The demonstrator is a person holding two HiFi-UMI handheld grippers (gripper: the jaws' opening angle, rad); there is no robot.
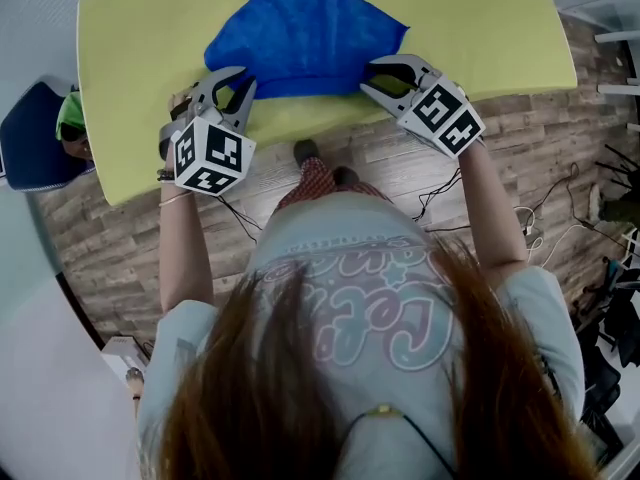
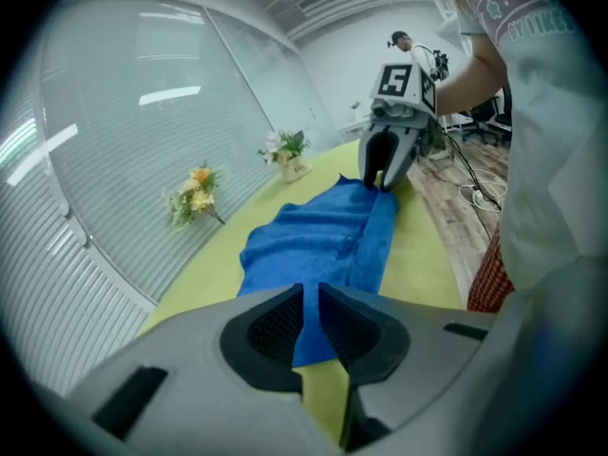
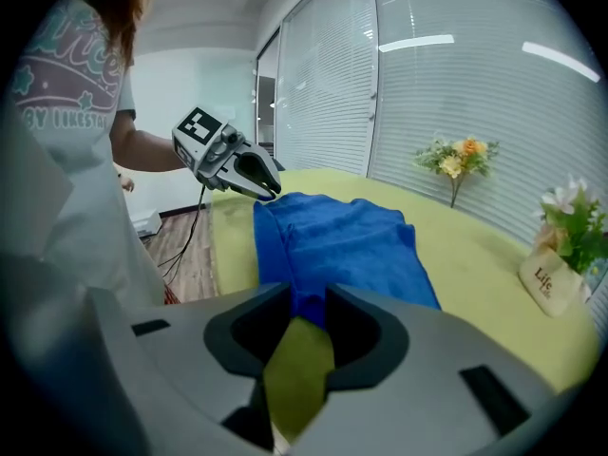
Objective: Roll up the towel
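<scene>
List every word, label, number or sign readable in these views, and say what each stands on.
"Life": on the tan flower pot, right gripper view; anything beneath it is too small to read.
"BY LIKESTA": on the person's shirt, right gripper view; the rest is out of sight.
Large pink lettering on the shirt front, head view: upside down, partly under hair, unreadable.
Marker cubes: black-and-white squares, no words.
Towel: no print.

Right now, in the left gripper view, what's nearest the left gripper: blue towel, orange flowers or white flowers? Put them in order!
1. Blue towel: pinched in the left gripper's jaws.
2. Orange flowers: off to the left side.
3. White flowers: farther back, past the orange ones.
</scene>
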